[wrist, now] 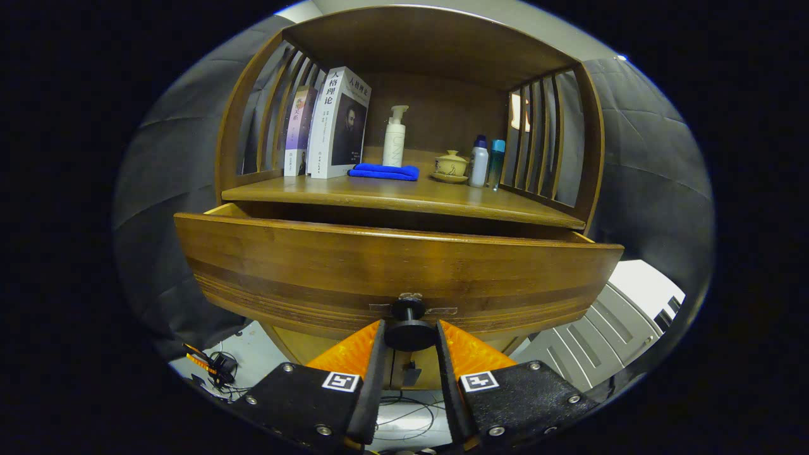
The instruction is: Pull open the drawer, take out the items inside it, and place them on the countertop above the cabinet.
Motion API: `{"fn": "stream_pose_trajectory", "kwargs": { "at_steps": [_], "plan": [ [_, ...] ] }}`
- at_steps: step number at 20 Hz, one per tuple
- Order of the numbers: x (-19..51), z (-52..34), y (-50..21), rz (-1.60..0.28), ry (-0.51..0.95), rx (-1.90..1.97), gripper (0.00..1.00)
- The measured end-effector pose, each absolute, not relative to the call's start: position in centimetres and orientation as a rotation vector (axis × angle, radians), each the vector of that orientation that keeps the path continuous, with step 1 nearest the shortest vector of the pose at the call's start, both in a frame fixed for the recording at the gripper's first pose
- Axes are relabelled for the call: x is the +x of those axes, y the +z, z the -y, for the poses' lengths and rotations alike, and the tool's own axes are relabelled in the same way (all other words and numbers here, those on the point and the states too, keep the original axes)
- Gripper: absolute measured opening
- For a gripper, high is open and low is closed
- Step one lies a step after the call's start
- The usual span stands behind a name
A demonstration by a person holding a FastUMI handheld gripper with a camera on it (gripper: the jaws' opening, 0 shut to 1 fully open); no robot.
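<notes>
Hand-held gripper [409, 338]: fingers closed in on the round dark knob [409, 333], one on each side, both apparently pressing its disc; a grip suited to drawing straight back.

Knob: fixed low and central on the drawer front, on a short stem.

Drawer [398, 268]: wooden, front panel standing proud of the cabinet, a dark gap behind its top edge. Judged part-open; interior hidden, contents cannot be told.

Worktop [404, 197]: wooden surface directly above the drawer, destination for the items. Front strip bare, likely the easiest landing place.

Already on worktop, toward the back: two upright books [328, 123], folded blue cloth [384, 171], white pump bottle [395, 138], lidded ceramic cup [451, 165], two small bottles [485, 163] by the slatted side.
</notes>
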State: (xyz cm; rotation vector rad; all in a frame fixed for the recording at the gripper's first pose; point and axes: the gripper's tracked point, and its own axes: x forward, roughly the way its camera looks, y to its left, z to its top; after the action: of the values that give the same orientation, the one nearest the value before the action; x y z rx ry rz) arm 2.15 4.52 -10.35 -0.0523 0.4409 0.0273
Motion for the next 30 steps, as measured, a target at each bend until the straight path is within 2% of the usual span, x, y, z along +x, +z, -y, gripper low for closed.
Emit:
{"fn": "stream_pose_trajectory", "kwargs": {
  "at_steps": [24,26,29,30],
  "plan": [
    [-4.1,-3.9,-10.0,-0.451,0.044,-0.033,0.44],
    [-4.2,-3.9,-10.2,-0.450,0.052,-0.029,0.47],
    [-4.1,-3.8,-7.3,-0.352,0.060,-0.008,0.52],
    [-4.2,-3.8,-6.0,-0.325,0.066,0.005,0.61]
  ]
}}
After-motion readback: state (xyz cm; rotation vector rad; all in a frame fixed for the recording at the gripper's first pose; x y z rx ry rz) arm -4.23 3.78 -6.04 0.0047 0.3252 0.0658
